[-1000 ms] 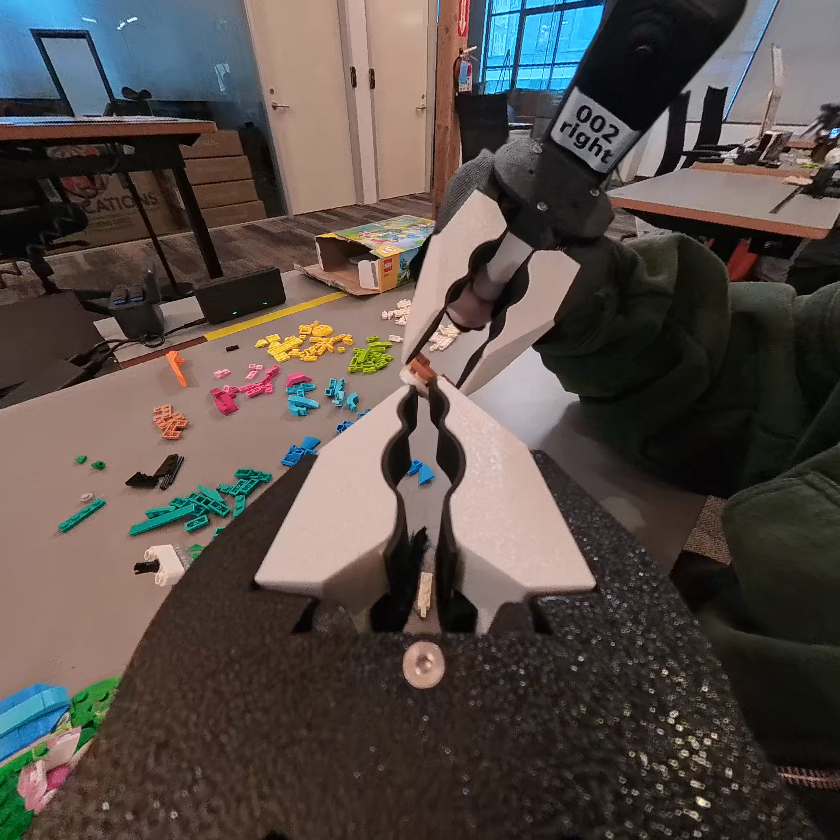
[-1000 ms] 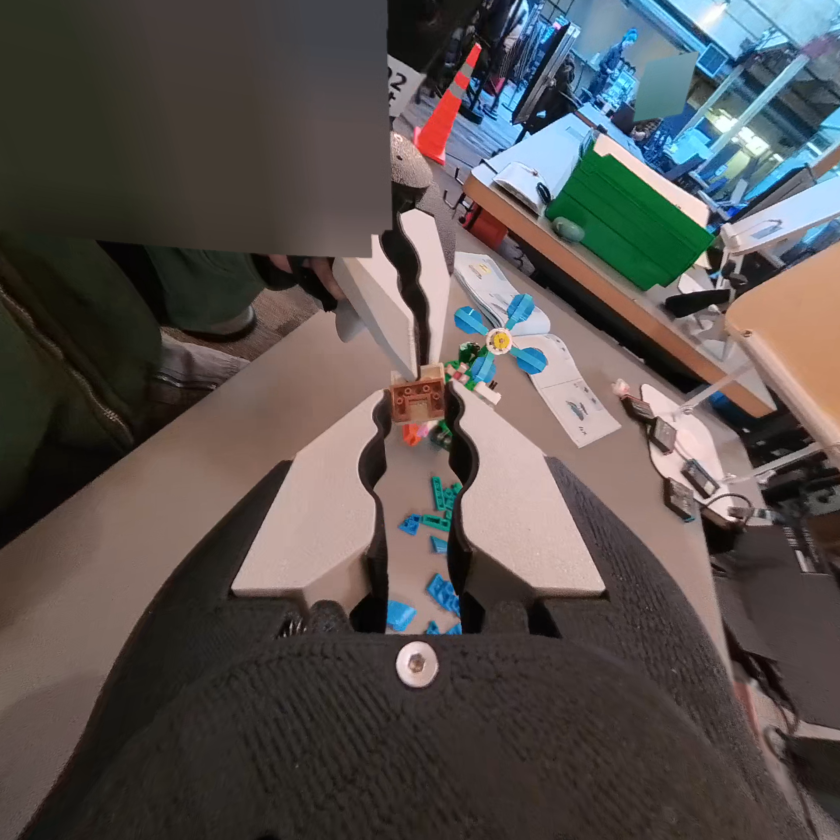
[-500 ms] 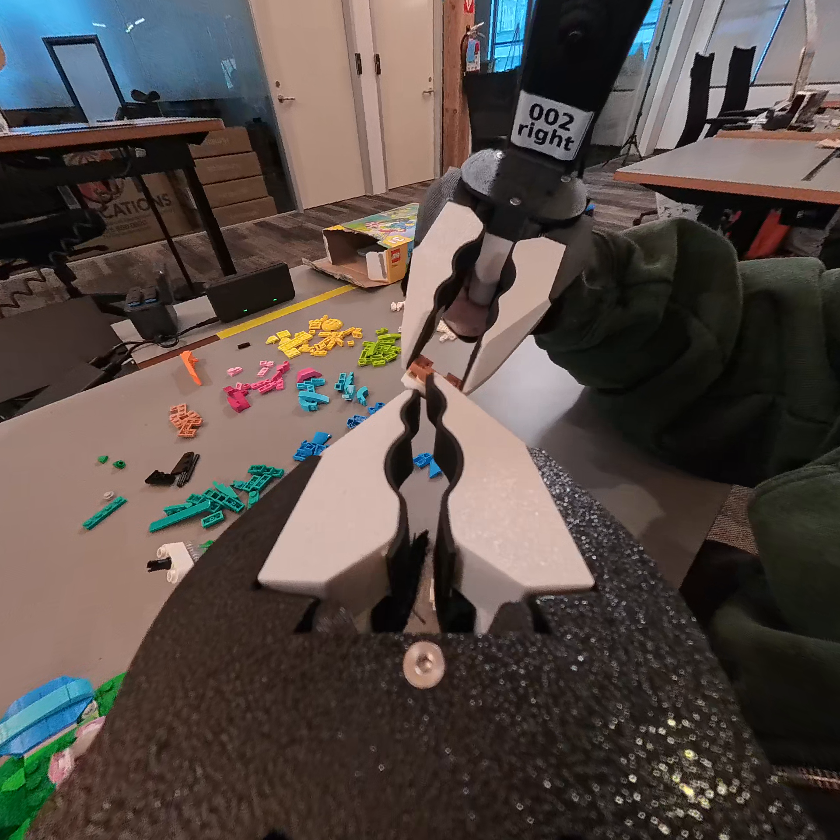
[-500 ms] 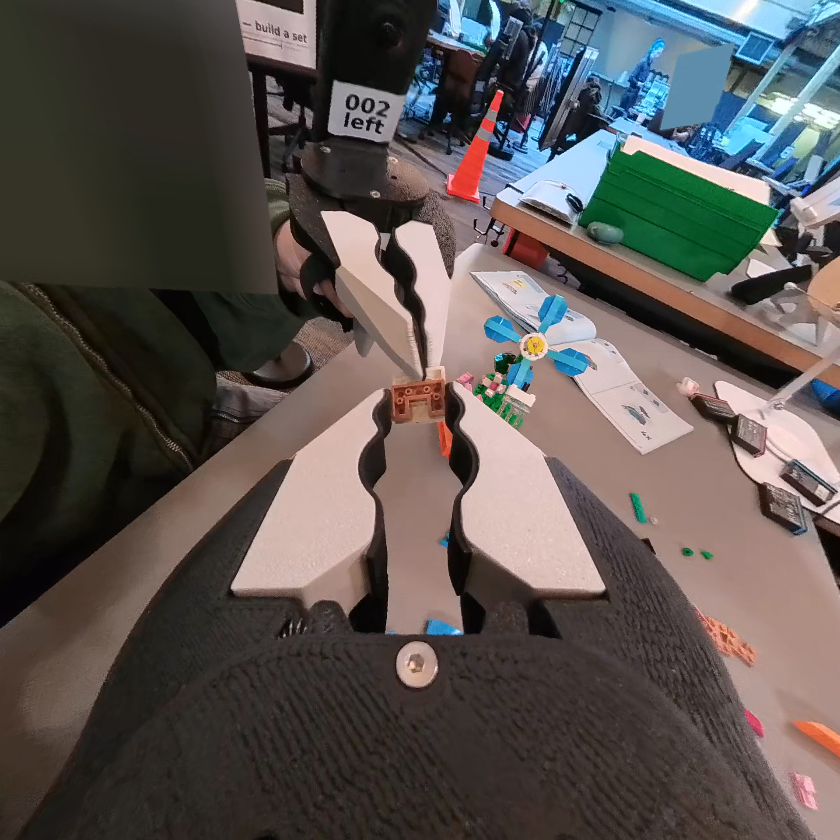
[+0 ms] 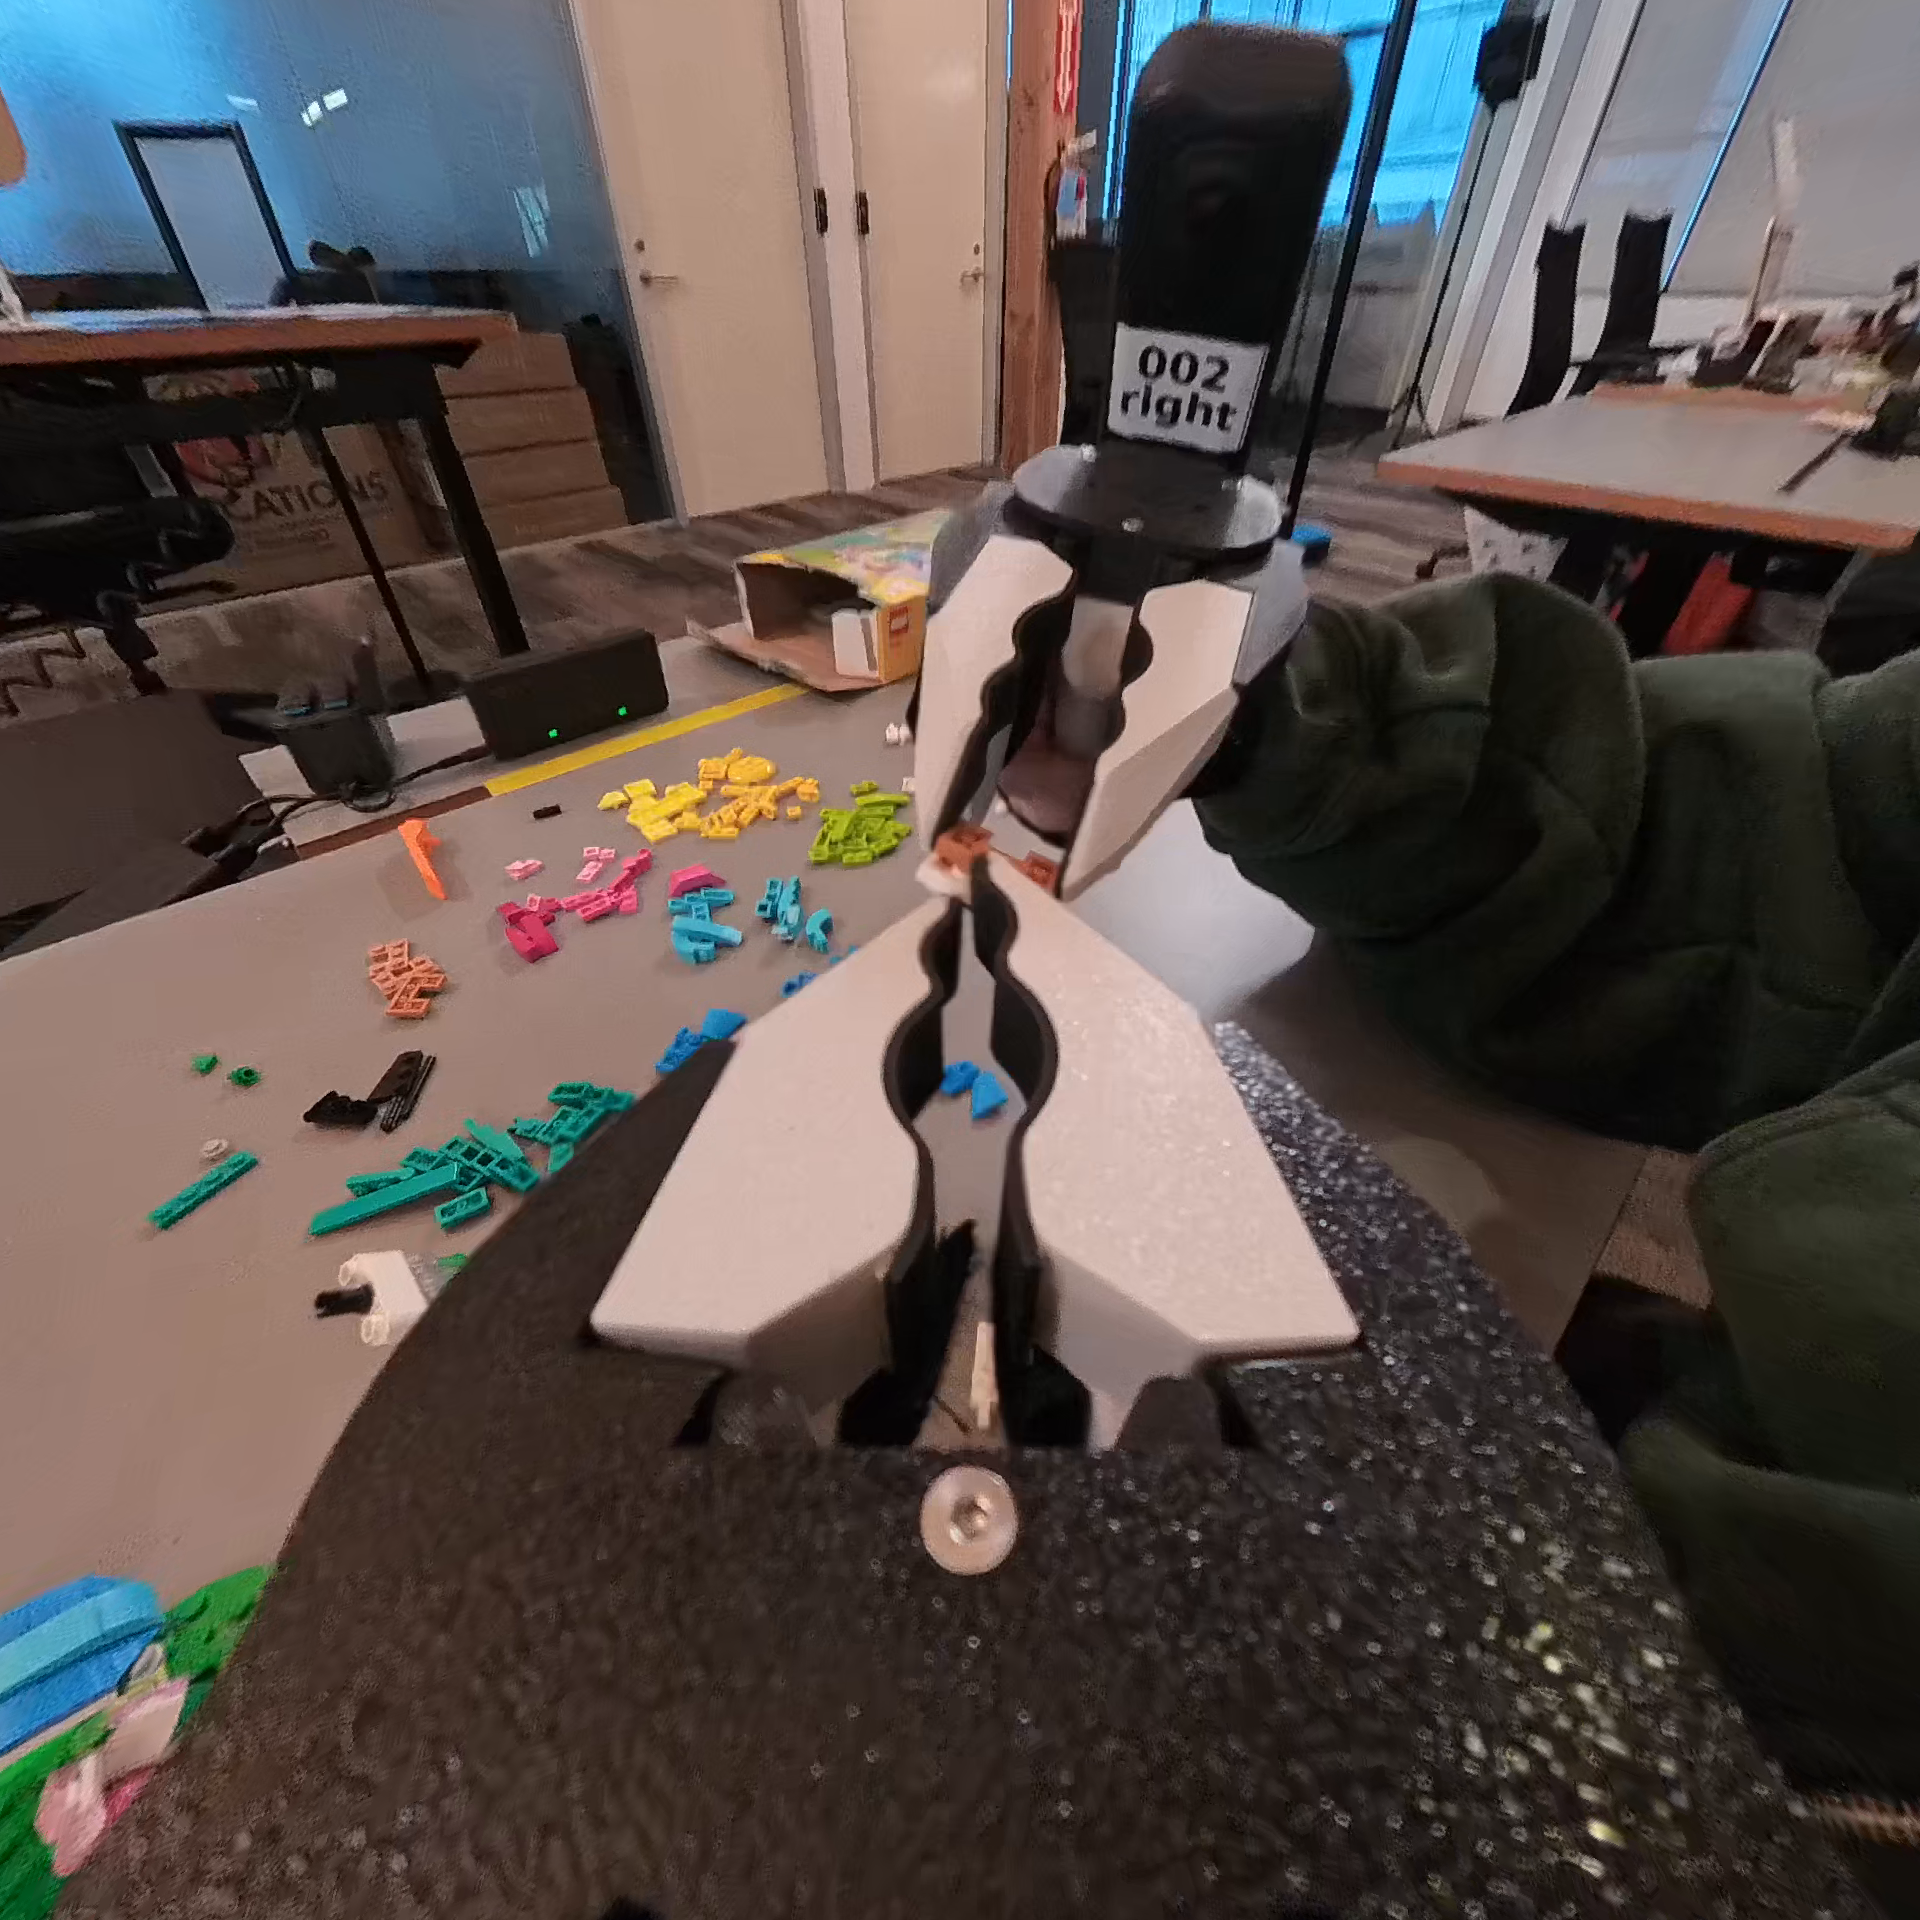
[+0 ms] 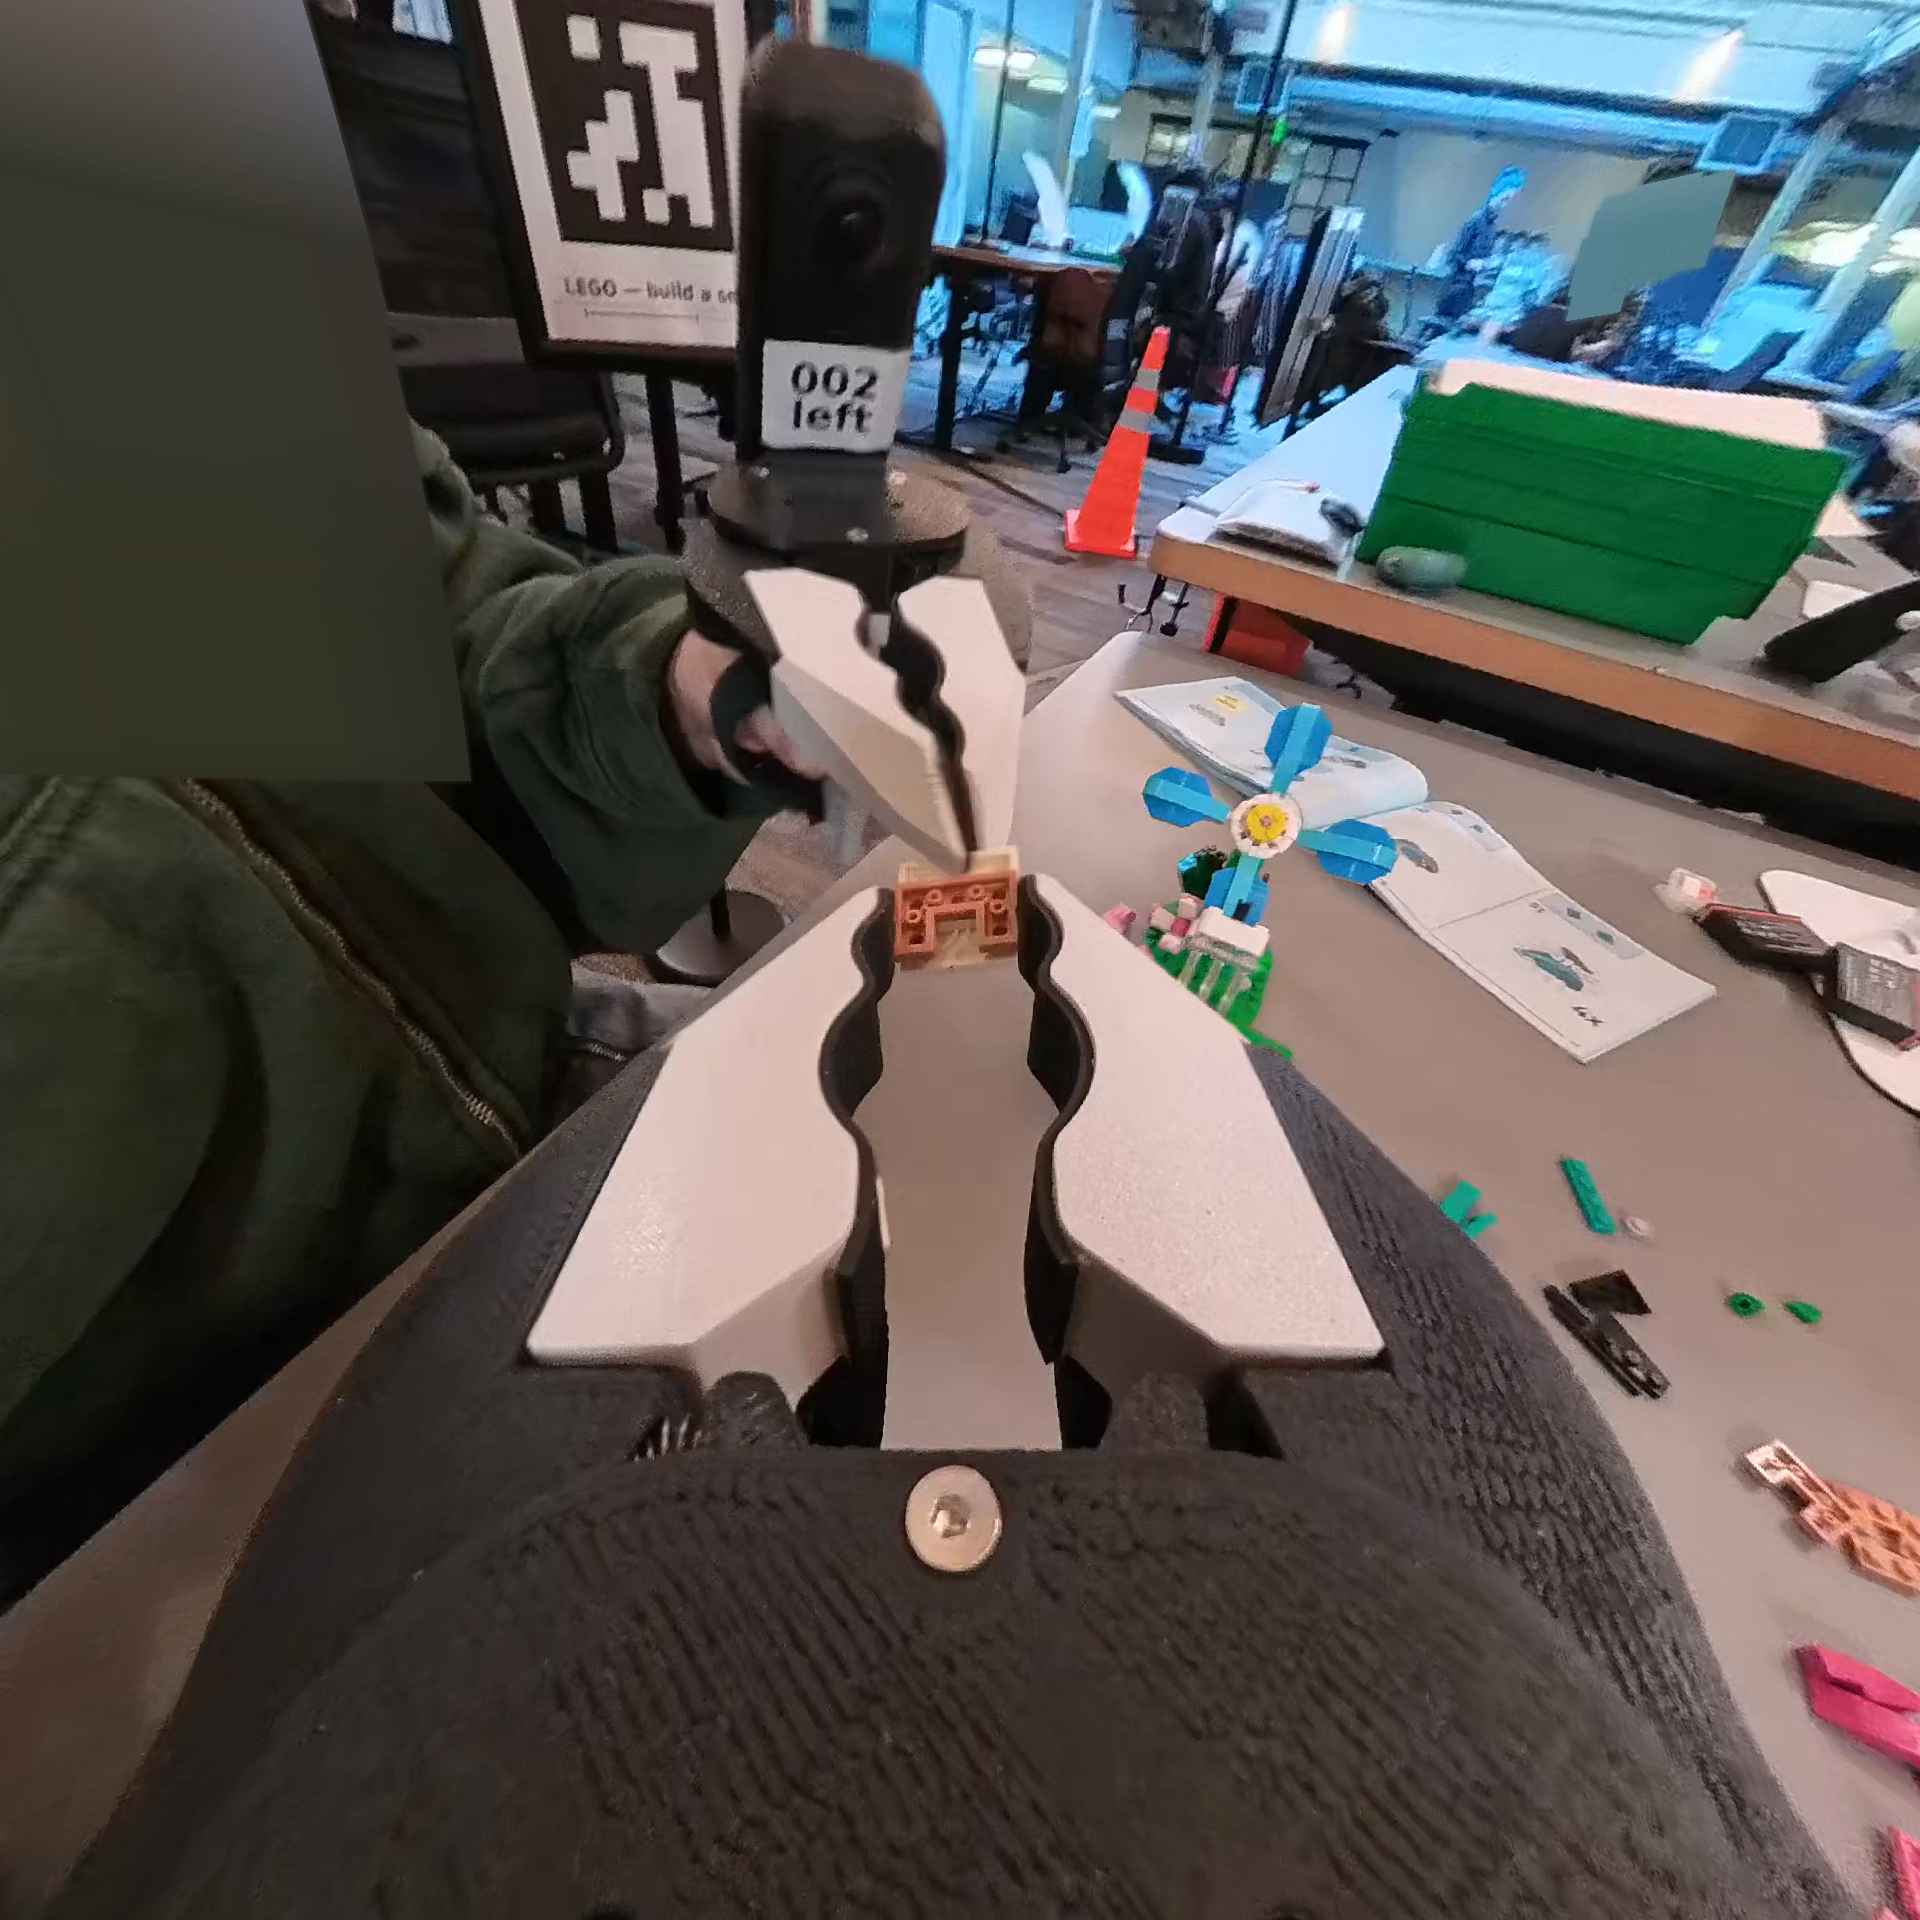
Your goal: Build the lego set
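Note:
My right gripper (image 6: pixel 956 914) is shut on a small brown arch-shaped lego piece (image 6: pixel 951 914) and holds it in the air above the grey table (image 6: pixel 1403 1122). My left gripper (image 6: pixel 966 847) comes down from above, fingers closed, tips pinching a small cream piece (image 6: pixel 992 860) that sits on top of the brown piece. In the left wrist view the left gripper (image 5: pixel 961 883) meets the right gripper (image 5: pixel 1003 857) tip to tip at the brown piece (image 5: pixel 961 844) and the cream piece (image 5: pixel 933 875). How the two pieces join is hidden.
A lego windmill with blue blades (image 6: pixel 1262 821) stands beside open instruction booklets (image 6: pixel 1538 935). Sorted piles lie on the table: yellow (image 5: pixel 717 800), lime (image 5: pixel 857 831), pink (image 5: pixel 582 904), teal (image 5: pixel 468 1164). An open lego box (image 5: pixel 831 613) lies at the far edge. A green-sleeved arm (image 5: pixel 1507 831) is at the right. Left and right tips are no more than a few centimetres apart.
Both grippers have tilted up and now stand more upright against each other. The brown and cream pieces stay held between the tips throughout.

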